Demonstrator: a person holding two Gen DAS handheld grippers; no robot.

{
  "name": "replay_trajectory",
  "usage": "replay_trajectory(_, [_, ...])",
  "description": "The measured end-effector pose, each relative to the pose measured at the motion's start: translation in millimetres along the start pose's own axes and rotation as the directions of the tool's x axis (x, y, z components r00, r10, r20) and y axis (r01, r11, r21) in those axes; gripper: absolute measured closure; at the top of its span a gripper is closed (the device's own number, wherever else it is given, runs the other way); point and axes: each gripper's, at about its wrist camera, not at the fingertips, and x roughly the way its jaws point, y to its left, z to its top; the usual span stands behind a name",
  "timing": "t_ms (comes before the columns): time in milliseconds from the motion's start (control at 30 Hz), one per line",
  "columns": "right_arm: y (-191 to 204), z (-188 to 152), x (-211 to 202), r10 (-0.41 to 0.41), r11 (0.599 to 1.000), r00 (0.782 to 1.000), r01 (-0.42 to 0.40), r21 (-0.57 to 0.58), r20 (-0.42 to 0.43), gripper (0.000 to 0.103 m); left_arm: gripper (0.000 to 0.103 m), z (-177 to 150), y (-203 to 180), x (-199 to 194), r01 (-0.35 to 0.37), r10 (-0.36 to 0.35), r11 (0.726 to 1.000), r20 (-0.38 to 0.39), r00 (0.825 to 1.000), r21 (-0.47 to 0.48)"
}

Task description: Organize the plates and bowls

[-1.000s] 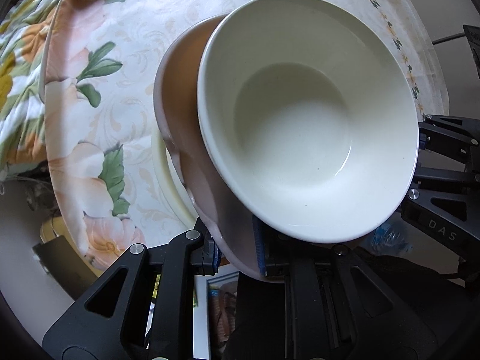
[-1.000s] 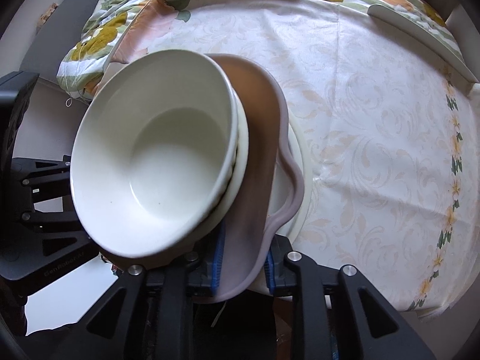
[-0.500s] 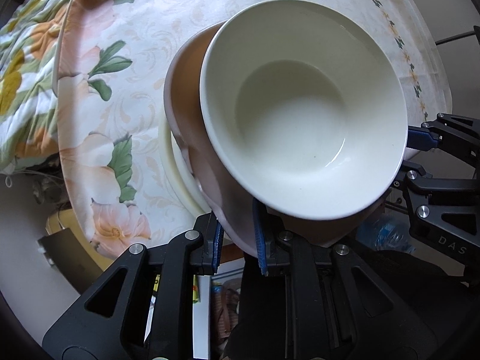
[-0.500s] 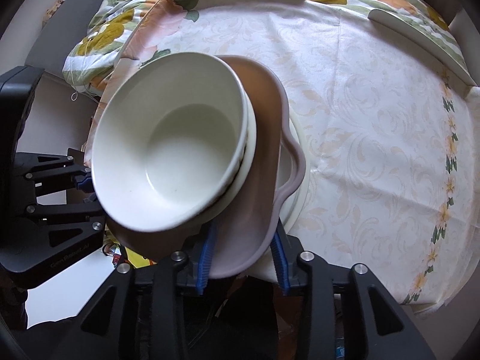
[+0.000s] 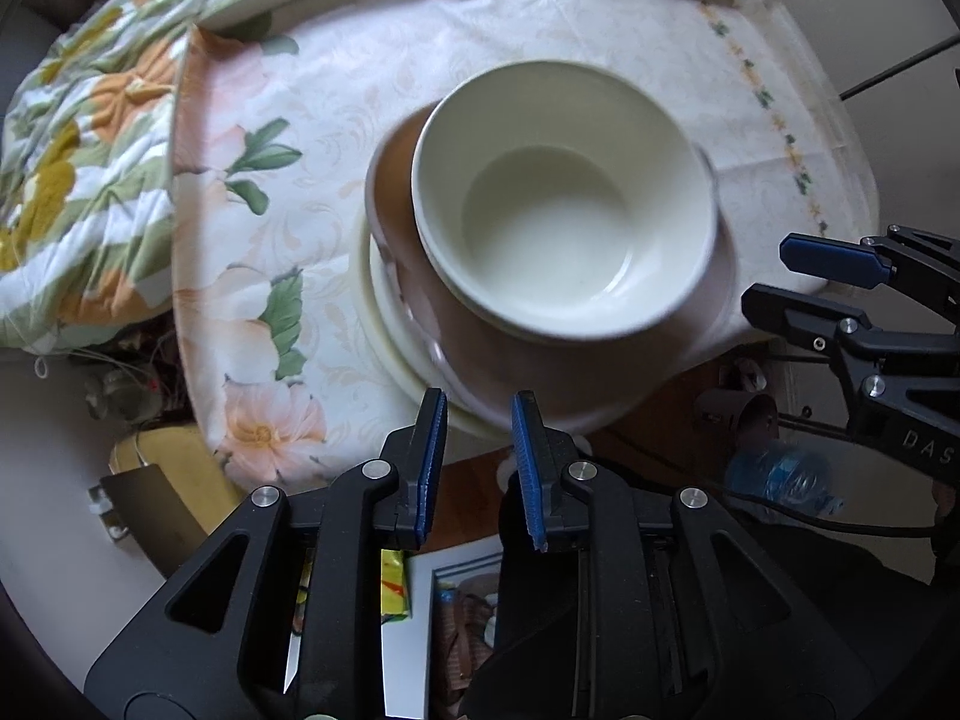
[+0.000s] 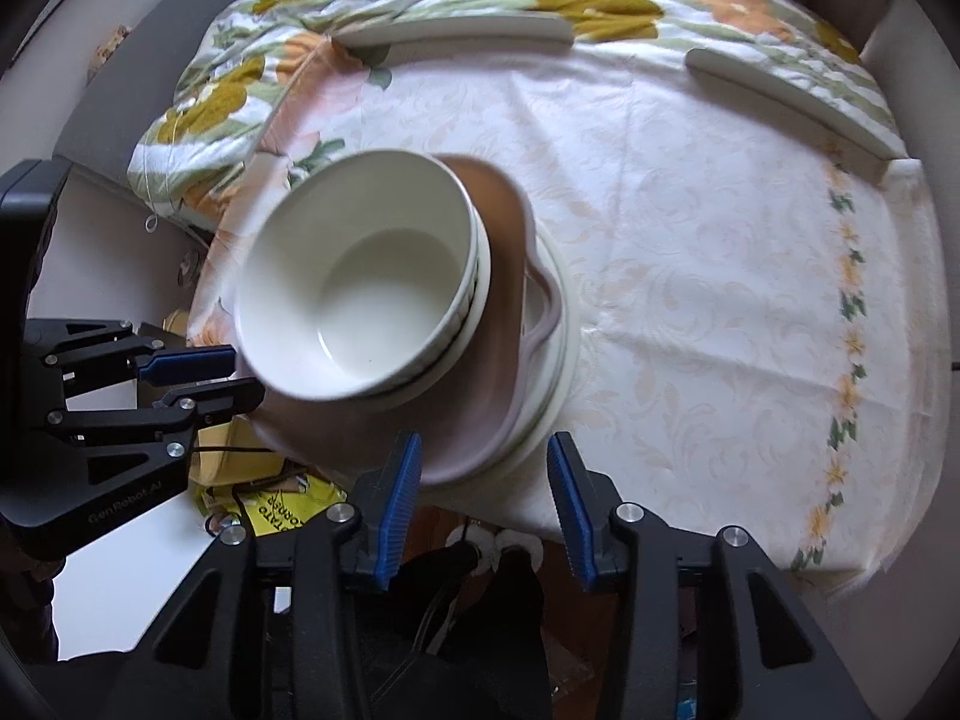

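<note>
A white bowl (image 5: 564, 198) (image 6: 360, 282) sits nested in a second white bowl on a pinkish-brown plate (image 5: 600, 372) (image 6: 498, 276), which rests on a cream plate (image 5: 384, 324) (image 6: 558, 372) at the near edge of the round table. My left gripper (image 5: 477, 420) is open and empty, just in front of the stack's rim. My right gripper (image 6: 483, 462) is open and empty, at the plates' near rim. Each gripper also shows in the other's view, the right one (image 5: 822, 276) and the left one (image 6: 204, 378).
The table wears a cream floral tablecloth (image 6: 690, 240) with flat white trims (image 6: 450, 30) along its far side. A floral quilt (image 5: 66, 180) lies beside the table on the left. A plastic bottle (image 5: 780, 474) and clutter lie on the floor below the table edge.
Both grippers have let go of the pinkish plate and pulled back. The stack now rests on the cream plate on the table.
</note>
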Motion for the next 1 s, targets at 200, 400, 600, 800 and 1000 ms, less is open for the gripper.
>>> replay_trajectory(200, [1.3, -27.1, -47.6, -0.004, 1.0, 0.991, 0.004, -0.004, 0.13, 0.063, 0.083, -32.8, -18.8, -56.0, 0.002, 0.012, 0.997, 0.179, 0.984, -0.079])
replay_trajectory(400, [-2.1, -70.0, -132.6, -0.014, 0.999, 0.925, 0.025, -0.024, 0.38, 0.063, 0.083, -83.0, -59.4, -141.1, 0.001, 0.083, 0.985, 0.487, 0.87, -0.17])
replay_trajectory(600, [-7.6, -115.7, -216.1, -0.06, 0.996, 0.776, 0.093, -0.019, 0.628, 0.063, 0.083, -123.0, -114.3, -215.5, -0.019, 0.157, 0.981, 0.73, 0.665, -0.193])
replay_trajectory(800, [-15.9, -149.3, -263.5, -0.148, 0.987, 0.612, 0.14, 0.078, 0.777, 0.019, 0.083, -140.2, -141.0, -245.2, -0.011, 0.188, 0.976, 0.811, 0.554, -0.218])
replay_trajectory(1000, [-21.2, -159.6, -269.0, -0.199, 0.98, 0.554, 0.134, 0.15, 0.808, 0.002, 0.082, -150.4, -150.4, -242.2, -0.044, 0.217, 0.973, 0.821, 0.527, -0.228])
